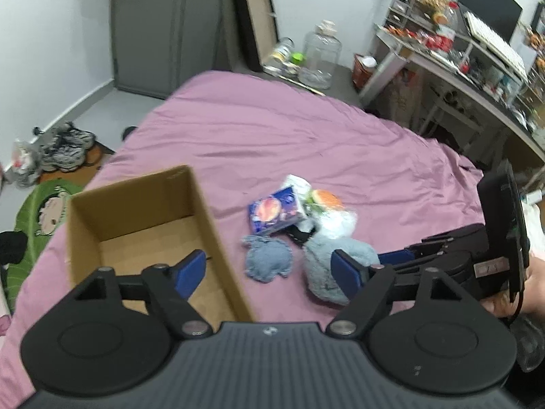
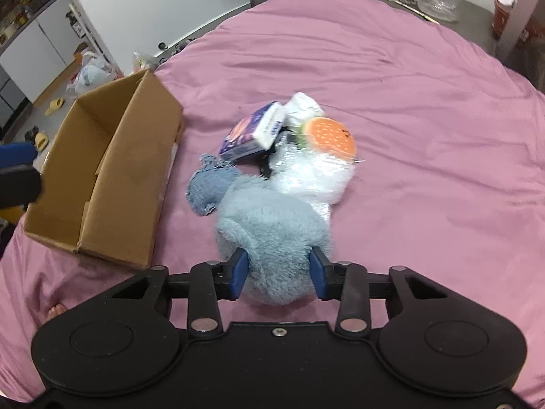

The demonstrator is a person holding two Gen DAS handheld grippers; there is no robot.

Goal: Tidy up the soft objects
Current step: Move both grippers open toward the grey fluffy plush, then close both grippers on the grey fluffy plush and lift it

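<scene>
Desk clutter [image 1: 439,30] blurred, black item [image 2: 269,167] mostly hidden

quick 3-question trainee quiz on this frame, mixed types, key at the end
1. True or false: the cardboard box already holds a soft item.
2. Which item sits between the right gripper pads? A) tissue pack B) fluffy blue plush C) burger squishy
3. Fill in: the small blue knitted cloth lies between the plush and the ____.

Key:
1. False; the box interior shows bare cardboard.
2. B, the fluffy blue plush; the pads press its sides.
3. Box.
</scene>
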